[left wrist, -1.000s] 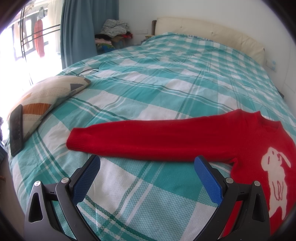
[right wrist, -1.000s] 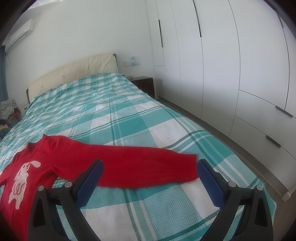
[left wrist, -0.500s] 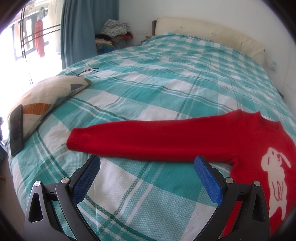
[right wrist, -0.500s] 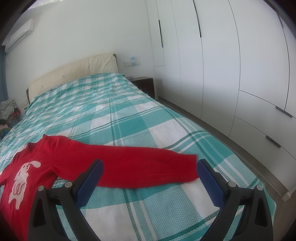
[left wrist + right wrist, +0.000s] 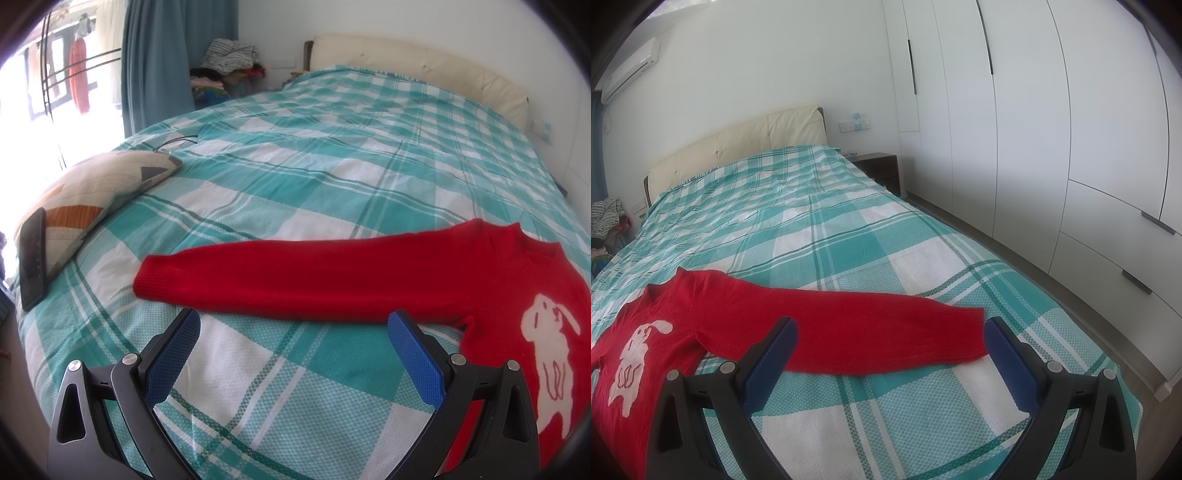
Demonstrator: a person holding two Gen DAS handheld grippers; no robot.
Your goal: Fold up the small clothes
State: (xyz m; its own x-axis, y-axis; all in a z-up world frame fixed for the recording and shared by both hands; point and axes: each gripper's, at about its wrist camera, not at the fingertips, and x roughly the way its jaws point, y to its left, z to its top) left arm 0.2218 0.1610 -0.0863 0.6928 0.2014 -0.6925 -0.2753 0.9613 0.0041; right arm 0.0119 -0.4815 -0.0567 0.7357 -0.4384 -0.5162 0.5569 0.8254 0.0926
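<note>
A small red sweater (image 5: 369, 273) with a white rabbit on its chest lies flat on the teal plaid bed, both sleeves spread out sideways. In the left wrist view one sleeve runs left to its cuff (image 5: 147, 277). My left gripper (image 5: 293, 325) is open and empty, just in front of that sleeve. In the right wrist view the sweater (image 5: 746, 317) shows its other sleeve, ending at a cuff (image 5: 975, 332). My right gripper (image 5: 890, 332) is open and empty, its blue pads either side of that sleeve's near edge.
A patterned pillow (image 5: 99, 188) with a black phone (image 5: 33, 254) on it lies at the bed's left edge. A clothes pile (image 5: 229, 62) sits by the curtain. White wardrobes (image 5: 1052, 129) and a nightstand (image 5: 879, 170) line the right side. The bed edge (image 5: 1071, 314) is close by.
</note>
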